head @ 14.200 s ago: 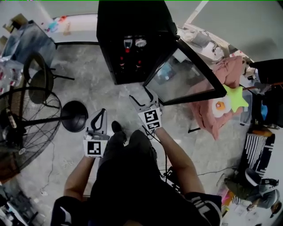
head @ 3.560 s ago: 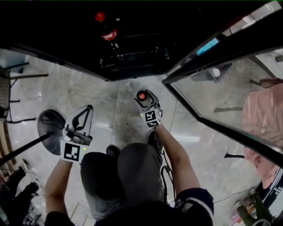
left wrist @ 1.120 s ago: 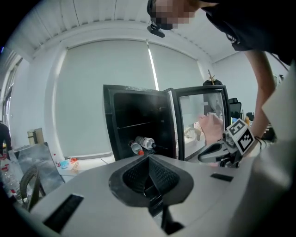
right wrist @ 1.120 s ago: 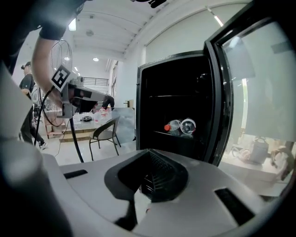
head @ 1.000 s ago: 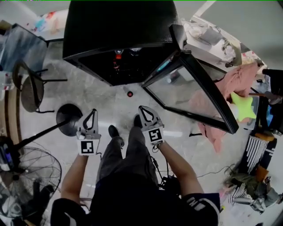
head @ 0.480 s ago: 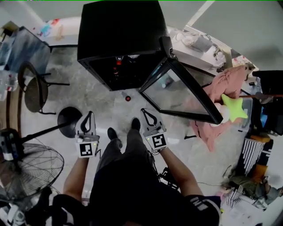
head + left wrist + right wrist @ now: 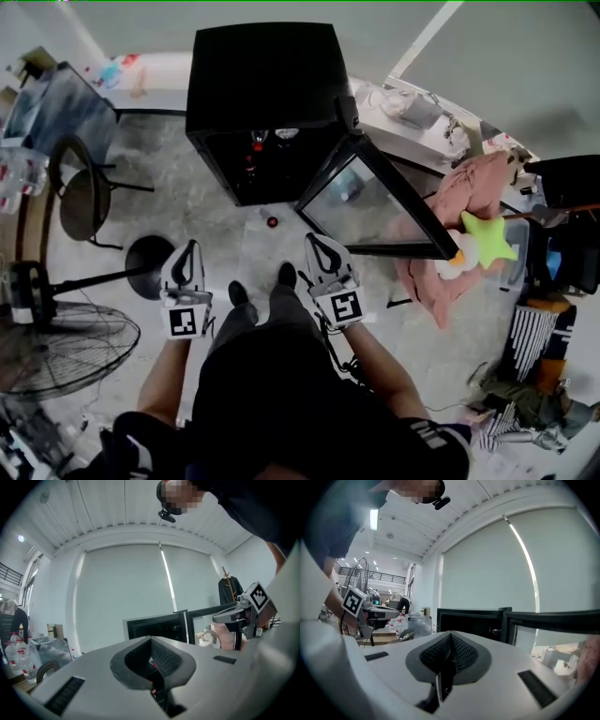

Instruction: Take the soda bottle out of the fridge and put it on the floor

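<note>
Soda bottle (image 7: pixel 272 222) stands on the floor (image 7: pixel 187 192), seen from above as a red cap. It is just in front of the open fridge (image 7: pixel 262 75), ahead of the person's shoes and apart from both grippers. At far left are a wire fan (image 7: pixel 66 347) and a round chair (image 7: pixel 84 192). The left gripper (image 7: pixel 189 246) is held out level, its jaws pressed together with nothing between them. More bottles (image 7: pixel 255 142) show inside the black fridge. The right gripper (image 7: pixel 314 240) is likewise closed and empty, below the glass door (image 7: pixel 375 202), which hangs open to the right. Beyond the door lie a pink cloth (image 7: pixel 464 197) and a green star (image 7: pixel 494 234).
</note>
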A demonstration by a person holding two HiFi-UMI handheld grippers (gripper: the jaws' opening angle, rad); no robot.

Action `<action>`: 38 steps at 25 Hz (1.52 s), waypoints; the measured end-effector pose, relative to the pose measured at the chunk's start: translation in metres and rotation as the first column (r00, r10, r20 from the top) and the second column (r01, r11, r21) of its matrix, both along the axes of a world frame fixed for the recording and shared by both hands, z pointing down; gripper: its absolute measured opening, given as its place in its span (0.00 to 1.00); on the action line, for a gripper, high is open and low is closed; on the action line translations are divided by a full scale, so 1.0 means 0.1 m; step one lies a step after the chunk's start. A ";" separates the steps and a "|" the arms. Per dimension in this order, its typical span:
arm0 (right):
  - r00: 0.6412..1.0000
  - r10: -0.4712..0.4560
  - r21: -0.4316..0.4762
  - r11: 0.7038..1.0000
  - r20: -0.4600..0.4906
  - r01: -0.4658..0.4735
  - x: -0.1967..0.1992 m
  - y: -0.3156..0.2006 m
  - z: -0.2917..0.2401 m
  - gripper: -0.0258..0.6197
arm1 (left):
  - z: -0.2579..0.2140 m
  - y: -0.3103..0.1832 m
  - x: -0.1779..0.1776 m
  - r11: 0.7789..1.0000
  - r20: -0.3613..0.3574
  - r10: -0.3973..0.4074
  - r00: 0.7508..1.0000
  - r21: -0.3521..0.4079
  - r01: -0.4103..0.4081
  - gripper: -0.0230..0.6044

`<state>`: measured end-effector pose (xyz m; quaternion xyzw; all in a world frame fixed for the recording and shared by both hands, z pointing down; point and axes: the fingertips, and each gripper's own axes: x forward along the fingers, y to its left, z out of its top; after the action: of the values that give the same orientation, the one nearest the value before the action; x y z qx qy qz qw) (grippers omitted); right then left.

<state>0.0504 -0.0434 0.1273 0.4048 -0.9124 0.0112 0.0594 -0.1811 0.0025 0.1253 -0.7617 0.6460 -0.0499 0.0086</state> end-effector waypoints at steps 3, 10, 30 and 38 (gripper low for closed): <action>1.000 0.000 0.014 1.000 0.007 0.000 -0.04 0.08 -0.19 0.07 | -0.15 0.09 -0.01 1.000 -0.006 -0.007 1.000 0.023 0.008 0.08; 1.000 -0.003 0.052 0.999 0.002 0.003 -0.10 0.15 -0.47 0.07 | -0.30 0.27 -0.08 0.999 0.000 -0.027 1.000 0.034 0.027 0.07; 0.995 -0.042 0.064 0.997 -0.090 0.048 -0.22 0.28 -0.45 0.07 | -0.42 0.47 -0.33 0.994 -0.015 -0.097 0.995 0.055 0.098 0.08; 0.992 -0.054 0.088 0.994 -0.117 0.064 -0.26 0.27 -0.46 0.07 | -0.41 0.47 -0.30 0.994 -0.020 -0.099 0.995 0.054 0.099 0.08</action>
<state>0.0240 -0.0160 0.0815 0.3799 -0.9186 -0.0554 0.0934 -0.2115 0.0495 0.0846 -0.7286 0.6841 -0.0260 0.0212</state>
